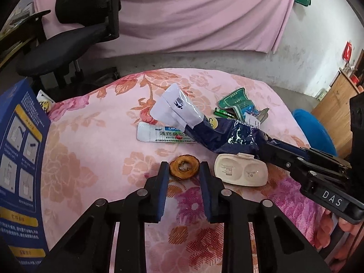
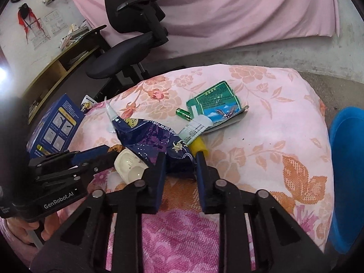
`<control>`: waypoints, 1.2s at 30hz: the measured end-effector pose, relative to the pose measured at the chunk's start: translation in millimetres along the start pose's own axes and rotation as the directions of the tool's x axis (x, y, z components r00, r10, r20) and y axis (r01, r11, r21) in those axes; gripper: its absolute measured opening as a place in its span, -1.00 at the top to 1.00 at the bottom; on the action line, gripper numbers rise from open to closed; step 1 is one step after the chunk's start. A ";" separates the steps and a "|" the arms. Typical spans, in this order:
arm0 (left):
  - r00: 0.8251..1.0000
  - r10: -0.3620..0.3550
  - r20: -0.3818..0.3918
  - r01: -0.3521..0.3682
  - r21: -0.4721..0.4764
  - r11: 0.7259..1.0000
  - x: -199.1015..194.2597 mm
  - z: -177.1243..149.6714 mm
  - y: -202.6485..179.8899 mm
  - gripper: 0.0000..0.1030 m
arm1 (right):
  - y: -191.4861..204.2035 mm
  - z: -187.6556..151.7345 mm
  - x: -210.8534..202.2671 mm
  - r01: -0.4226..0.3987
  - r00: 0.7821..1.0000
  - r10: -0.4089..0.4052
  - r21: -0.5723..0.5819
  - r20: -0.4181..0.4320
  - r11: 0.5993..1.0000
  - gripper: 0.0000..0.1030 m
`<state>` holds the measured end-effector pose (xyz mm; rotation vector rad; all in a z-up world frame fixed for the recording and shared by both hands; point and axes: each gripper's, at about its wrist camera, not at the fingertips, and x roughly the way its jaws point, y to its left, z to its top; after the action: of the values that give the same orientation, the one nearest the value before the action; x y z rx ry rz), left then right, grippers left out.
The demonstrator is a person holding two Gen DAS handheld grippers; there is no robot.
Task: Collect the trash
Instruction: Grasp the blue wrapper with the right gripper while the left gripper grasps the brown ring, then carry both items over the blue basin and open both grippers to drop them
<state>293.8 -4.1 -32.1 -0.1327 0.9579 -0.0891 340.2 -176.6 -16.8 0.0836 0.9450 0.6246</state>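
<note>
Your right gripper [image 2: 179, 157] has its fingers [image 2: 159, 166] closed partway on the near end of the blue bag [image 2: 154, 138], the crumpled foil pinched between the pads. In the left view the bag [image 1: 229, 136] runs long-axis from that gripper [image 1: 270, 143] at lower right up and to the left, ending in a white flap [image 1: 177, 109] that carries a small dark logo. The bag's print is too creased to read.

Your left gripper [image 1: 184, 170] stands with its fingers [image 1: 163, 182] open around the orange ring [image 1: 184, 169], which lies flat on the table between the tips; contact with either pad cannot be told. Just right of it sits the white case [image 1: 241, 169], with two round wells, close under the bag.

Under the bag's far part lies a flat white tube [image 1: 157, 134] printed "DIK…" with Chinese characters, its long axis left to right. Beyond are a green battery [image 2: 183, 113] and a green packet [image 2: 213, 102] showing a bird over blue sky, the two just beside each other. A white label strip [image 2: 193, 127] and a yellow tube [image 2: 198, 146] lie at the bag's right edge.

The table wears a pink floral cloth [image 2: 273, 118]. At its left edge stands a blue box [image 1: 20, 150] with pictured steps in Chinese. The left gripper's body reads "GenRobot.AI", the right one's "DAS".
</note>
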 end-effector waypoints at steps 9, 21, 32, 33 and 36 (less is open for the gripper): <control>0.997 0.005 0.082 0.001 -0.074 0.997 -30.1 -16.6 4.4 0.56 | 4.4 -12.0 -28.0 0.029 0.994 -0.028 -0.008 0.102 1.000 -0.01; 0.930 0.006 0.368 0.007 -0.033 0.999 -98.3 -26.5 -29.1 0.56 | 9.4 -36.4 -105.3 0.086 0.882 -0.081 0.012 0.465 0.996 -0.01; 0.804 -0.114 0.583 0.045 0.131 0.990 -143.7 -4.8 -121.0 0.56 | -24.8 -53.9 -203.1 0.188 0.673 -0.199 0.095 0.712 0.977 -0.01; 0.792 -0.131 0.597 0.047 0.154 0.987 -146.7 -2.2 -133.1 0.56 | -30.7 -53.9 -215.0 0.207 0.645 -0.218 0.106 0.732 0.972 -0.01; 0.764 -0.185 0.618 0.068 0.209 0.976 -151.1 3.8 -165.6 0.56 | -40.5 -54.6 -238.1 0.257 0.584 -0.261 0.130 0.769 0.958 -0.01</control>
<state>207.7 -147.2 117.5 -0.0560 0.2499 -0.2385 215.4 -347.8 111.3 0.2009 0.0809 0.2456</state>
